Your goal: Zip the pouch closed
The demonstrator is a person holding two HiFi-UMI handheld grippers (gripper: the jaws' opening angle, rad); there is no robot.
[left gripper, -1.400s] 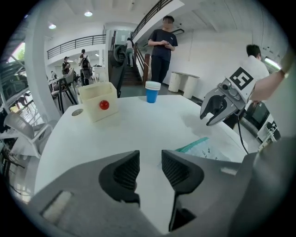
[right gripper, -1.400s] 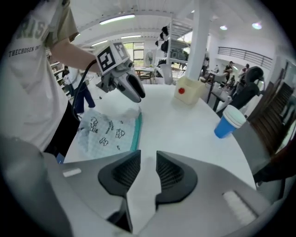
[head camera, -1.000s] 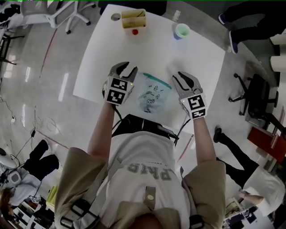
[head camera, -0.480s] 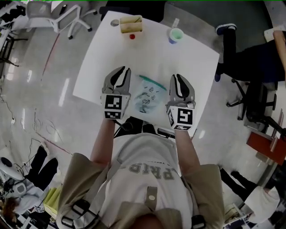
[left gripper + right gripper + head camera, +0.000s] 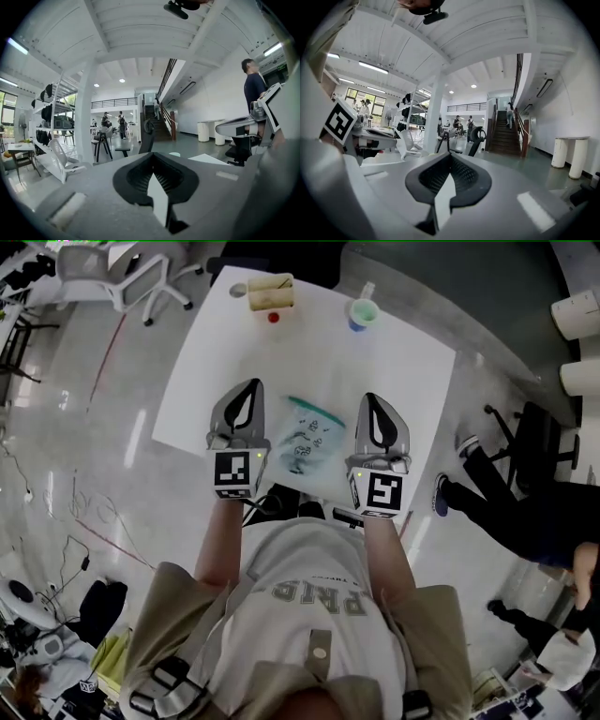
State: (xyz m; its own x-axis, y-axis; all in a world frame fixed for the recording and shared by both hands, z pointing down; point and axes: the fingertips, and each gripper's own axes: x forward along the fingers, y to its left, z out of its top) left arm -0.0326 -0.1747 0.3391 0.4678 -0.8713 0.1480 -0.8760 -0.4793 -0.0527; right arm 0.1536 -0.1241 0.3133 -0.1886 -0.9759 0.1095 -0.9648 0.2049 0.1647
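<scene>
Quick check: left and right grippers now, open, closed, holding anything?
Left gripper: closed, just shut, empty.
Right gripper: closed, just shut, empty.

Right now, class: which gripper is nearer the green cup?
Right. The right gripper is almost straight below the green cup in the head view; the left gripper lies farther off, toward the lower left.

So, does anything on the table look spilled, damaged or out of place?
Nothing stands out. The pouch lies on the white table with no spill around it, and the cup at the far edge stands upright.
</scene>
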